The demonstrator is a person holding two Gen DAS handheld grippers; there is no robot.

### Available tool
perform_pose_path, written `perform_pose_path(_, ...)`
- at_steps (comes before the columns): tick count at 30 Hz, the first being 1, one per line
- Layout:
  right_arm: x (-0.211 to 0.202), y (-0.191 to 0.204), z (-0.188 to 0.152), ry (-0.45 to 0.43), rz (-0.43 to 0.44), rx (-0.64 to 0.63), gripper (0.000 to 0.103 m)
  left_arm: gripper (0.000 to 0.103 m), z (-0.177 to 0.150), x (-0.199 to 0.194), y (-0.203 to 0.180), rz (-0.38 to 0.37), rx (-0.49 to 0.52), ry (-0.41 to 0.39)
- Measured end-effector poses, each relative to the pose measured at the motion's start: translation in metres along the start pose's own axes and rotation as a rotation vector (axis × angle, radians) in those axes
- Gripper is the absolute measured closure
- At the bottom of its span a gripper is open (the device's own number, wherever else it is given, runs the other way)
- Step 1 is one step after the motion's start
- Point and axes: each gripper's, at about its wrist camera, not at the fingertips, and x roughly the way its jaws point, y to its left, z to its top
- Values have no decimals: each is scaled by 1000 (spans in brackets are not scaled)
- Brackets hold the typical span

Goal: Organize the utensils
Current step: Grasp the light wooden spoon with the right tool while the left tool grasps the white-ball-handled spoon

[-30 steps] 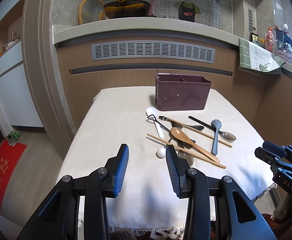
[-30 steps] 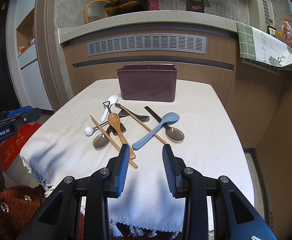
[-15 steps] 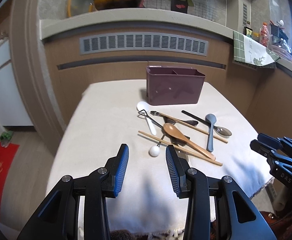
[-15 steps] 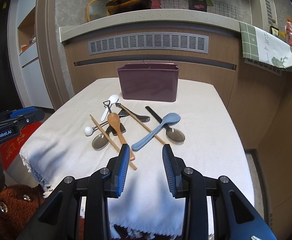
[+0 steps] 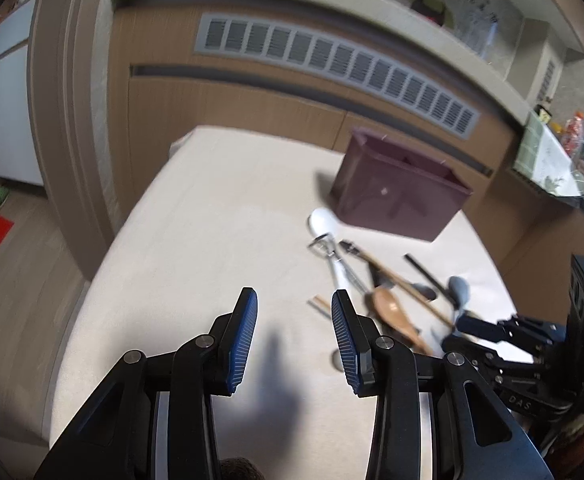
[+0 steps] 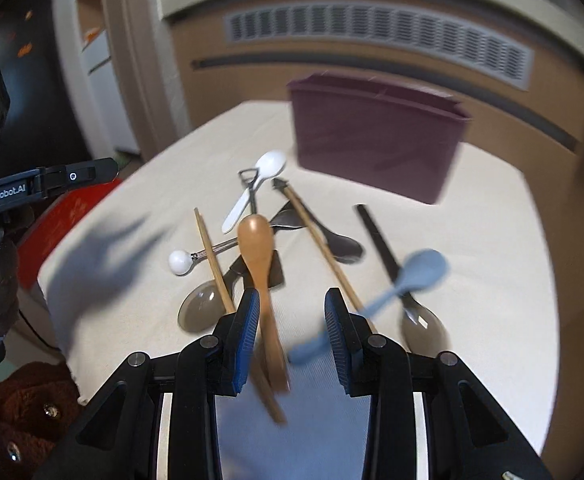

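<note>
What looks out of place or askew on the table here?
The utensils lie in a crossed heap on the cloth in front of the purple caddy instead of in it: wooden spoon over a chopstick, blue spoon across a black-handled one. Nothing looks spilled or damaged. Both views are blurred.

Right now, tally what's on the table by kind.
Spoons: 6
Chopsticks: 2
Box: 1
Total: 9
</note>
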Motion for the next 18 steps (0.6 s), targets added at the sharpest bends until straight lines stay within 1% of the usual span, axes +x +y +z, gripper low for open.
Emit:
perform_pose_path(2,16,3,8,30,32,-36,70,63,-1,11,7,10,-15,36)
perform_pose_path(4,28,8,15,53,31,-71,70,63,-2,20,12,9,-28,64)
perform_pose_path(7,43,13,21,72,21,-112,70,63,-5,27,17,-4,-41,78)
perform_pose_path(11,57,13,28,106,43,-106,71,63,-6,34,20,-33,-59,107)
perform_pose_path(17,62,21,38,96,49,-102,71,63,-10,36,21,-39,-56,127)
perform_pose_path(18,63,23,39,99,51,-105,73,63,-11,35,20,-41,-55,130)
